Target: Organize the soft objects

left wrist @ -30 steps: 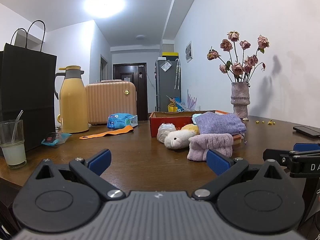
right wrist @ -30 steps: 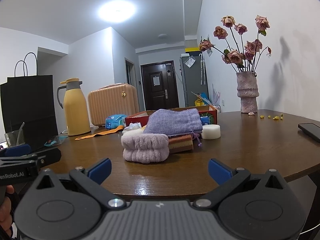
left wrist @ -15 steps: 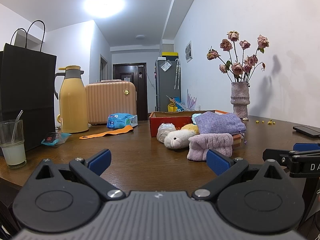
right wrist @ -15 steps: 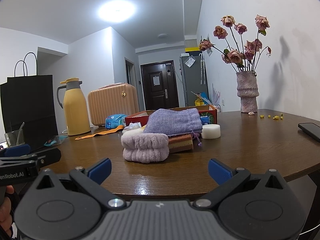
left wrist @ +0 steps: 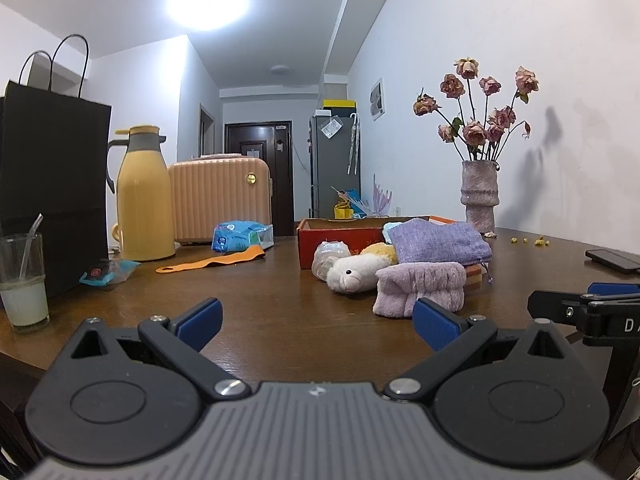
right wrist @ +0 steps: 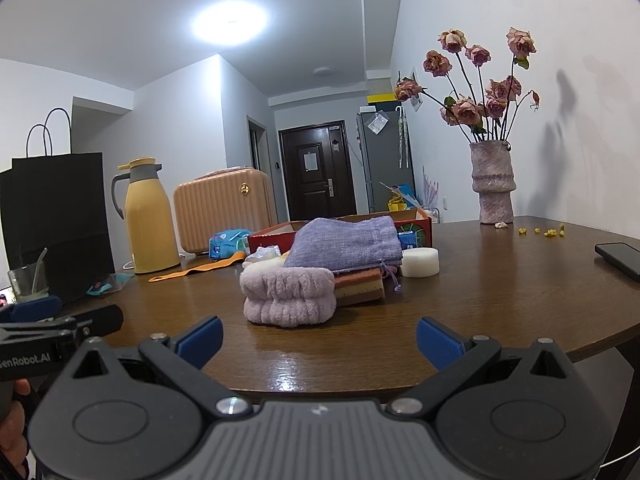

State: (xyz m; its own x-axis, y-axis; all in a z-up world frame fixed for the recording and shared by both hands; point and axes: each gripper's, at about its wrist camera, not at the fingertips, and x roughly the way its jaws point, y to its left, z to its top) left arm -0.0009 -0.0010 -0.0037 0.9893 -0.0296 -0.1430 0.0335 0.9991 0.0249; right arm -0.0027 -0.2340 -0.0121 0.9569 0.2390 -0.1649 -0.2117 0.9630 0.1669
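Both claws hung over the near edge of the counter (left wrist: 280, 312), and both stood wide with nothing between the blue pads. The left claw (left wrist: 316, 316) pointed at the soft things from the left side; the right claw (right wrist: 318, 336) faced them more directly.

The soft things lay in one pile near the middle of the counter, in front of the red box (left wrist: 340, 236). The purple towel (right wrist: 289, 294) was nearest, with the purple pouch (right wrist: 348, 244) behind it, resting on a sponge (right wrist: 360, 284).

In the left view the white plush (left wrist: 352, 274) showed clearly beside the towel, and a plastic bag (left wrist: 330, 258) touched it. In the right view the towel hid most of the plush, and only a pale strip of it could be seen. The right view alone showed a white round piece (right wrist: 420, 263) beside the sponge; I could not tell what it was.

The inside of the box was hidden in both views. The phone (right wrist: 620, 260) at the right edge was cut off. Each claw appeared only partly in the other's view.
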